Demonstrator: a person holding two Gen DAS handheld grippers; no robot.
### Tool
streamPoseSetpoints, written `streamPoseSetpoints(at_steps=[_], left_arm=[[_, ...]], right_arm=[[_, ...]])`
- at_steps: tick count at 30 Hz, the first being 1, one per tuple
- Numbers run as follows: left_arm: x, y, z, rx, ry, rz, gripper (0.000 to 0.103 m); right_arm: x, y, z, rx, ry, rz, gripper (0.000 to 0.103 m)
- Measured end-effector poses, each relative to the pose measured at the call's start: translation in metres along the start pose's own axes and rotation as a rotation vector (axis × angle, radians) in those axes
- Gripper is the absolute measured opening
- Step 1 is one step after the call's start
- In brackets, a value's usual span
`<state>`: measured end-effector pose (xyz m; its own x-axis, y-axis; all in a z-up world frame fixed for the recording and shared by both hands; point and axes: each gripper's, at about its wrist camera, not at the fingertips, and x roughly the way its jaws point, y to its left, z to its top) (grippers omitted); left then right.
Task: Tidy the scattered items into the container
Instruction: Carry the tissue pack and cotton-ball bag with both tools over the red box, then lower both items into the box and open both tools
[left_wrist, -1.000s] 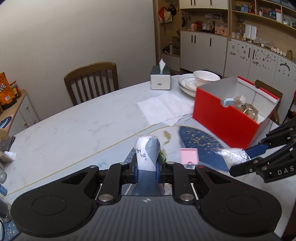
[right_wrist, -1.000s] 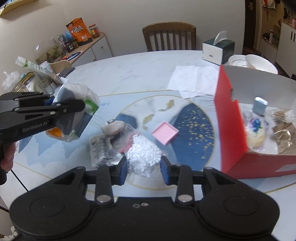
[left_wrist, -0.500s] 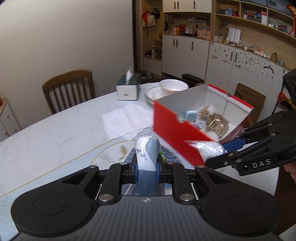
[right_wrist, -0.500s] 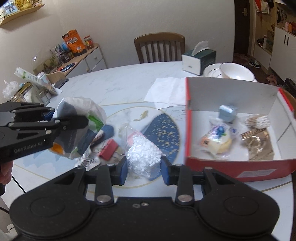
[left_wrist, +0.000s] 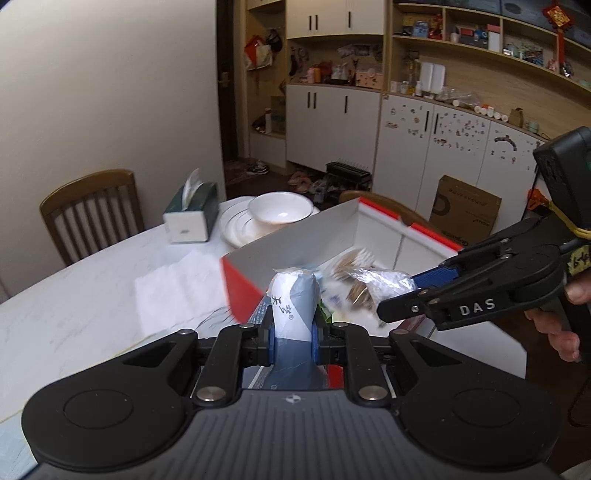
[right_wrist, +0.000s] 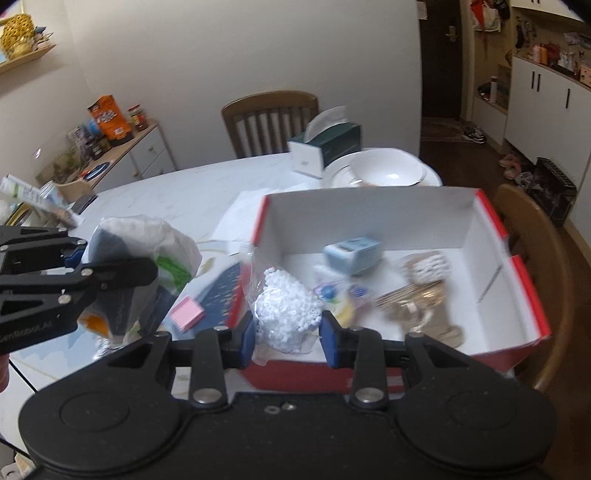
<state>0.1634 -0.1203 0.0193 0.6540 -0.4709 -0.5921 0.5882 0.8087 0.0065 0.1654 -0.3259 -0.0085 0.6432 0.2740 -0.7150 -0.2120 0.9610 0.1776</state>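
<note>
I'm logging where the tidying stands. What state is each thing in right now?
Left gripper: shut on the grey-white packet, held off the table.
Right gripper: shut on the bag of white beads, at the box's near edge.
Red box: open, partly filled.
Pink card: lying on the table, outside the box.
Tissue box: tissue sticking out.

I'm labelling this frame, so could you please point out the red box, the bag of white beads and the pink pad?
red box (right_wrist: 524, 295), right wrist view, right wall's red rim
bag of white beads (right_wrist: 290, 314), right wrist view, bead-filled middle
pink pad (right_wrist: 187, 313), right wrist view, top face
</note>
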Motion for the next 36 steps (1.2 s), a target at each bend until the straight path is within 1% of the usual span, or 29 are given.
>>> streamPoseSetpoints(at_steps=[8, 16, 20, 30, 36], left_arm=[[0.029, -0.029, 0.023, 0.029, -0.002, -0.019, 0.016], [0.059, -0.043, 0.042, 0.025, 0.019, -0.046, 0.016], [0.076, -0.052, 0.048, 0.047, 0.035, -0.048, 0.016], [0.119, -0.068, 0.052, 0.077, 0.106, -0.052, 0.016], [0.139, -0.073, 0.049, 0.1, 0.149, -0.038, 0.016]], right_arm=[[-0.005, -0.038, 0.005, -0.008, -0.014, -0.028, 0.034], [-0.002, -0.062, 0.007, -0.018, -0.006, -0.045, 0.034], [0.005, -0.071, 0.006, -0.029, 0.012, -0.054, 0.034], [0.03, -0.092, 0.006, -0.042, 0.059, -0.08, 0.034], [0.04, -0.103, 0.007, -0.05, 0.078, -0.097, 0.034]])
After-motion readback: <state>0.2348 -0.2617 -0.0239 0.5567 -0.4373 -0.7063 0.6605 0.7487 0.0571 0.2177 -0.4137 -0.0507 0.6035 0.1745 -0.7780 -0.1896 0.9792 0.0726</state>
